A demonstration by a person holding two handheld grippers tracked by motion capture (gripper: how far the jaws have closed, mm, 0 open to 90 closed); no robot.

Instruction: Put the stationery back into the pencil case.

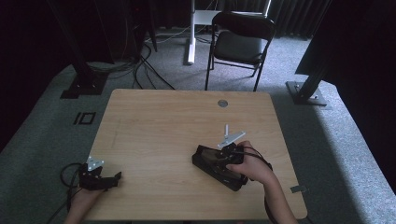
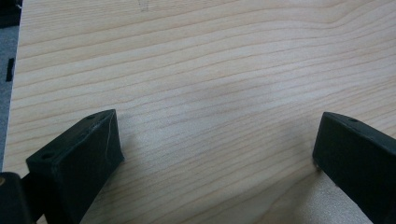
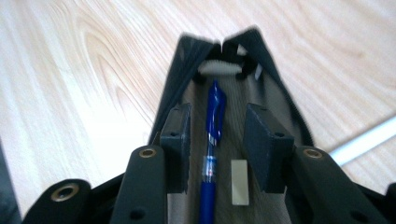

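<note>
Item: blue pen (image 3: 212, 140), lying inside the open black pencil case (image 3: 187, 70), centre of the right gripper view. Right gripper (image 3: 217, 144) released, jaws astride the pen, untouching. We lift straight, clearing the case walls. Left gripper (image 2: 215, 158) spread, idle on the counter (image 2: 210, 56).

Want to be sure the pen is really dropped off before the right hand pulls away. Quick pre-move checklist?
1. Pen lies inside the open black case: ok.
2. Right gripper pads clear of the pen, a gap on both sides: ok.
3. Pen lies straight along the case, not across its edge: ok.
4. White eraser beside the pen, apart from it: ok.
5. Left gripper open over bare table, nothing between its jaws: ok.
6. Whether the case lies flat and steady on the table: cannot tell.
</note>
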